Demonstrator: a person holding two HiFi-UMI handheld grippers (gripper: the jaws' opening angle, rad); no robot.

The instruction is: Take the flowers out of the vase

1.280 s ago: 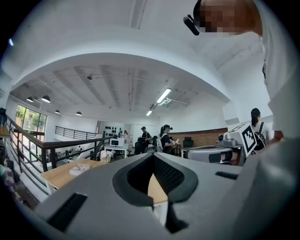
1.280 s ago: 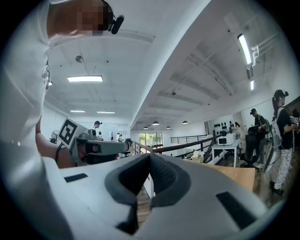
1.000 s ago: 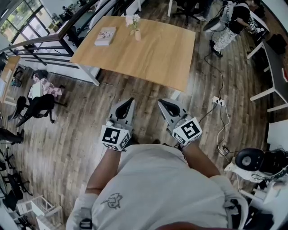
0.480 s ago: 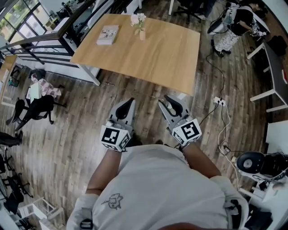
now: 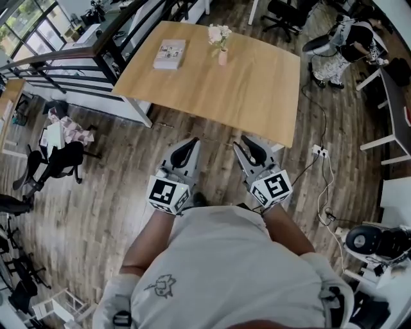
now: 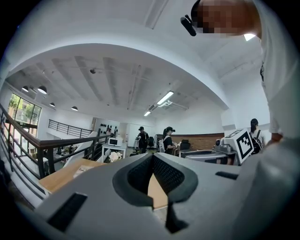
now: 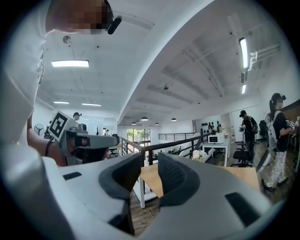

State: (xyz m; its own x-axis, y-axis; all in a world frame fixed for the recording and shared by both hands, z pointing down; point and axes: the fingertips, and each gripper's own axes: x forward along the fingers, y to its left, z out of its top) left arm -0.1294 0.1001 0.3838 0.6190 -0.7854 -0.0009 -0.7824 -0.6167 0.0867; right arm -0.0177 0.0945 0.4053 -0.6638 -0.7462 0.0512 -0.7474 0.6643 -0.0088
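A small pink vase (image 5: pixel 223 58) with pale flowers (image 5: pixel 219 34) stands upright near the far edge of the wooden table (image 5: pixel 250 90). Both grippers are held level over the floor, short of the table's near edge and well away from the vase. My left gripper (image 5: pixel 191 142) has its jaw tips touching and nothing between them. My right gripper (image 5: pixel 246 144) has its jaws apart and empty. The flowers (image 6: pixel 115 156) show small and far off in the left gripper view above the shut left gripper (image 6: pixel 152 157). The flowers (image 7: pixel 199 154) also show beyond the right gripper (image 7: pixel 150 161).
A book (image 5: pixel 170 54) lies on the table left of the vase. A power strip and cable (image 5: pixel 319 151) lie on the floor at the right. Office chairs (image 5: pixel 286 11) and a person (image 5: pixel 343 45) are beyond the table. A railing (image 5: pixel 77 48) runs along the left.
Both grippers have moved forward towards the table, which now lies closer in the head view. The right gripper's jaws have gone from shut to apart. The left jaws stay shut.
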